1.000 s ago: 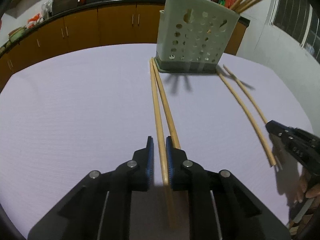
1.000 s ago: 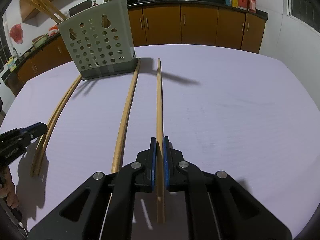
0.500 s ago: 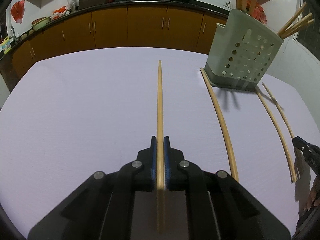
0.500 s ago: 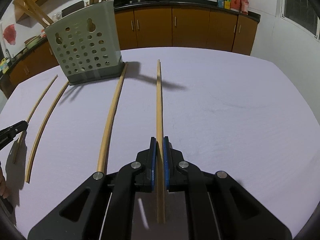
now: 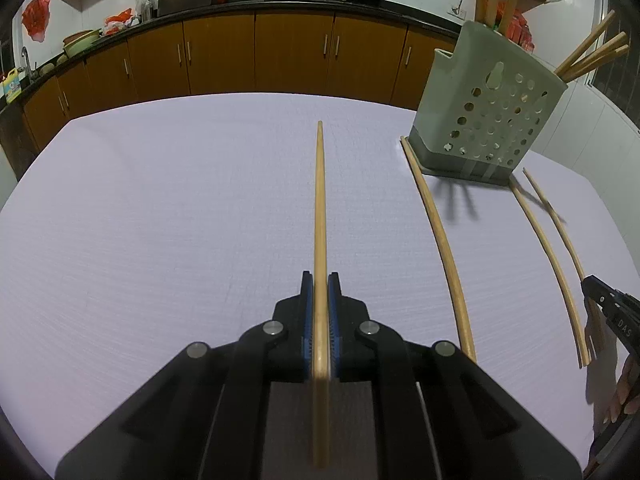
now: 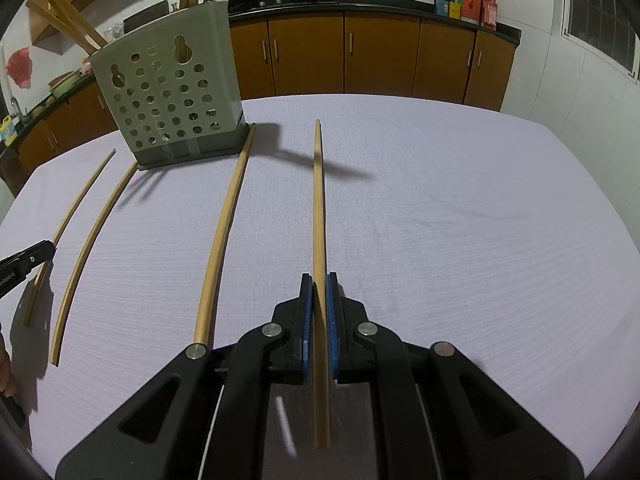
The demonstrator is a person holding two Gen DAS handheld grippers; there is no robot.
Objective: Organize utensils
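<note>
My left gripper (image 5: 320, 280) is shut on a wooden chopstick (image 5: 320, 208) that points straight ahead above the table. My right gripper (image 6: 319, 282) is shut on another wooden chopstick (image 6: 318, 200), lifted above its shadow. A grey-green perforated utensil holder (image 5: 488, 120) stands on the table at the right of the left wrist view and holds several chopsticks; it is at the upper left in the right wrist view (image 6: 168, 100). Three more chopsticks lie on the table: one by the holder's base (image 5: 440, 240), two further off (image 5: 548, 256).
The table (image 5: 160, 220) has a pale lilac cloth. Orange kitchen cabinets (image 5: 256, 56) with a dark counter, woks and jars run behind it. The right gripper's tip shows at the right edge of the left wrist view (image 5: 600, 300); the left one's at the left edge of the right view (image 6: 28, 258).
My left gripper has closed on one chopstick of the pair and lifted it clear, swinging left of the holder. My right gripper still holds its chopstick and has moved slightly right.
</note>
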